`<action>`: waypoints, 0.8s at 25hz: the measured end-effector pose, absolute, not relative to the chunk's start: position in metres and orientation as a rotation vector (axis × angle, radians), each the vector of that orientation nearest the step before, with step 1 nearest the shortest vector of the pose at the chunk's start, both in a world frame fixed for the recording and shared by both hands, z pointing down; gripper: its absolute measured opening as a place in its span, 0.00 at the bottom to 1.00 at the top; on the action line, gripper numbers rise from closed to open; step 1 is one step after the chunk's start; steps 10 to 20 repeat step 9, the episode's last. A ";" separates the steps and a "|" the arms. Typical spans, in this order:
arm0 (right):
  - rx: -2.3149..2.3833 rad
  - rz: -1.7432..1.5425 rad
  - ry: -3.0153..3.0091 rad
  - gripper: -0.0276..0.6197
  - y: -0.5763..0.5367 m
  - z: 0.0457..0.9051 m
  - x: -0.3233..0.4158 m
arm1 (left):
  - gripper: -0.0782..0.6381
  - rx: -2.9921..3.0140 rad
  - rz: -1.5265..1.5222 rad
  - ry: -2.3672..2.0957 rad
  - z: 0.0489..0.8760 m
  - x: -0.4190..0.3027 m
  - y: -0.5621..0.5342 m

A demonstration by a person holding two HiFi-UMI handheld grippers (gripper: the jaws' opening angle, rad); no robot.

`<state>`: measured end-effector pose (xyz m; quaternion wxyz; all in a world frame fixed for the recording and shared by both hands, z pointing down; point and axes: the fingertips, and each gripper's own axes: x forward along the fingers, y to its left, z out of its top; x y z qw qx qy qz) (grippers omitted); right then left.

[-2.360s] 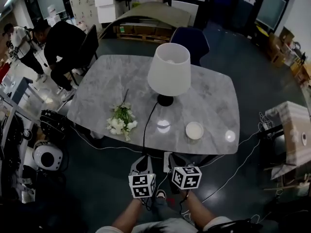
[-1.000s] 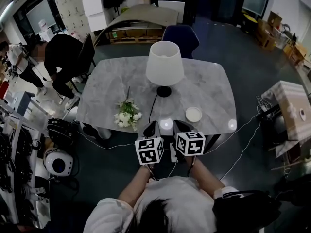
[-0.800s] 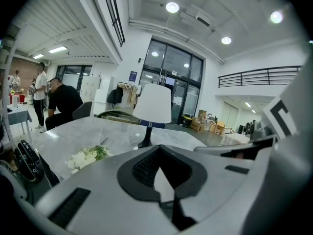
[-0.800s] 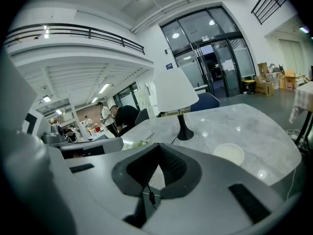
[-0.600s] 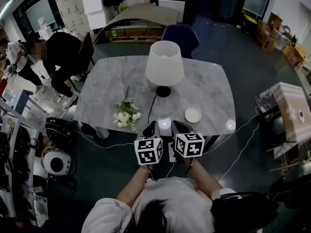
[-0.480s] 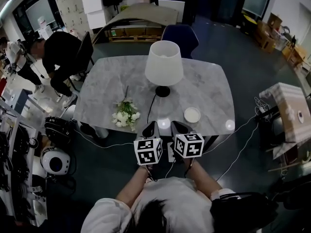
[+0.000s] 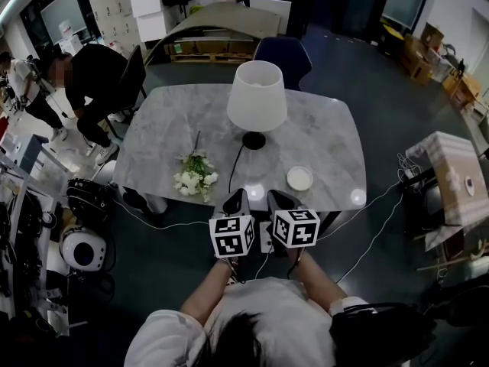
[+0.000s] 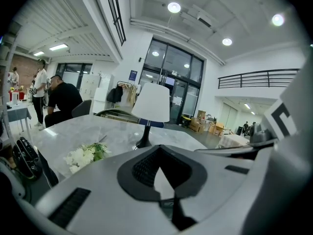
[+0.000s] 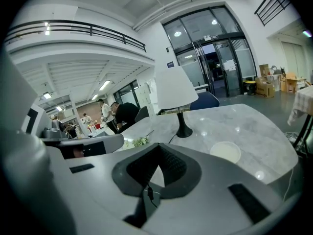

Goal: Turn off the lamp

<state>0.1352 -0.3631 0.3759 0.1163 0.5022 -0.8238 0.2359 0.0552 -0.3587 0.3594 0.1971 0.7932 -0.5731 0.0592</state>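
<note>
Nothing shifts since a second ago — the left hand-held gripper and right hand-held gripper hover at the counter's 6 o'clock edge, jaws together, empty. The lamp stands mid-counter at their 12 o'clock, well apart; no reach shows, and whether it glows is unclear.

Smooth dark grey floor throughout. Grey marble-topped table with rounded corners at centre; dark blue upholstered chair at its far edge, curved beige counter beyond that. White walls; tall dark-framed glass doors on the far side. Upper gallery with black railing. Round recessed ceiling lights lit
</note>
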 end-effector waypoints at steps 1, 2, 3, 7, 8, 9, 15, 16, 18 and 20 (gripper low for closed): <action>1.474 0.693 -2.414 0.04 -0.363 0.376 0.136 | 0.10 2.222 0.165 -1.605 0.359 0.055 -0.358; 1.476 0.694 -2.414 0.04 -0.362 0.375 0.136 | 0.10 2.223 0.164 -1.606 0.359 0.055 -0.358; 1.478 0.695 -2.415 0.04 -0.361 0.375 0.136 | 0.10 2.223 0.163 -1.606 0.358 0.055 -0.357; 1.485 0.706 -2.413 0.04 -0.357 0.376 0.136 | 0.10 2.228 0.166 -1.606 0.357 0.054 -0.353; 1.486 0.709 -2.413 0.04 -0.356 0.377 0.137 | 0.10 2.231 0.168 -1.604 0.357 0.055 -0.352; 1.488 0.712 -2.412 0.04 -0.355 0.378 0.137 | 0.10 2.233 0.169 -1.602 0.357 0.055 -0.350; 1.488 0.712 -2.412 0.04 -0.355 0.378 0.137 | 0.10 2.233 0.169 -1.602 0.357 0.055 -0.350; 1.488 0.712 -2.412 0.04 -0.355 0.378 0.137 | 0.10 2.233 0.169 -1.602 0.357 0.055 -0.350; 1.488 0.712 -2.412 0.04 -0.355 0.378 0.137 | 0.10 2.233 0.169 -1.602 0.357 0.055 -0.350; 1.488 0.712 -2.412 0.04 -0.355 0.378 0.137 | 0.10 2.233 0.169 -1.602 0.357 0.055 -0.350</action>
